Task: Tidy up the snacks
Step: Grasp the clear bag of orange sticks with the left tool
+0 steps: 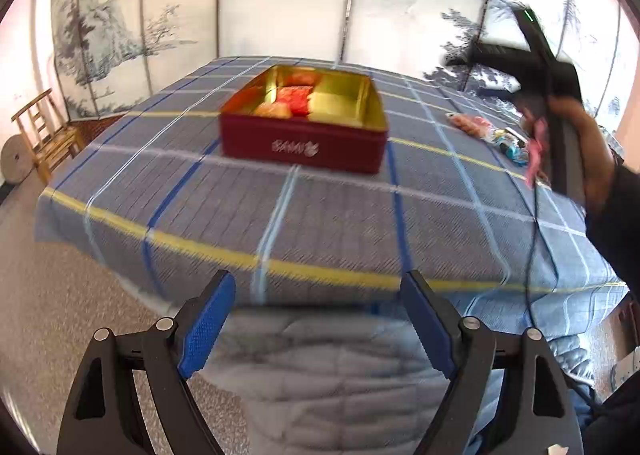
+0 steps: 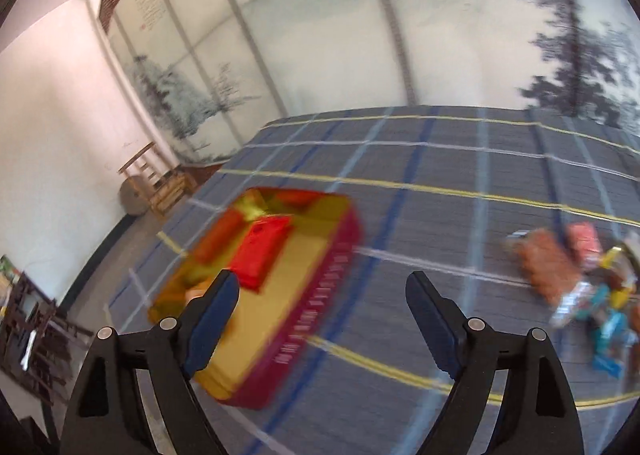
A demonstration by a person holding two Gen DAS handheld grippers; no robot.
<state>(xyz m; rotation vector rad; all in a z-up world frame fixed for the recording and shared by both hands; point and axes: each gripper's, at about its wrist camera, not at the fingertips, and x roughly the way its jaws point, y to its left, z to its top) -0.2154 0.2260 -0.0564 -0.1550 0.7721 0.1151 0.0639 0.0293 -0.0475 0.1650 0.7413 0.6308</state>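
Snacks (image 1: 486,131) lie in a loose heap on the right side of the table (image 1: 320,223), seen from our left wrist well apart from the red tin (image 1: 304,123), which sits near the middle with a few packets already in its gold compartments. Our left gripper (image 1: 316,319) hangs off the near table edge, jaws wide apart and holding nothing. Over the heap we see the right gripper (image 1: 532,67) in the right hand (image 1: 588,143), and something pink dangles beside it — the blur keeps us from telling whether it is gripped or only in front of the pile.

From the right wrist, the right gripper (image 2: 320,319) shows its jaws apart with nothing between the pads. The tin (image 2: 280,295) lies low and left under the left finger; the heap (image 2: 580,275) sits to the right, smeared by motion — brown, pink, blue and silver wrappers, their count unclear.

We judge these packets light, soft and crinkly: foil and film that slide on each other and on the cloth. A pinch at a crimped end seal or across the flat middle of one packet should hold best; squeezing hard risks crushing what is inside. The heap is tangled, so a low pinch may drag a neighbour along. The tin looks stiff and should stay put.
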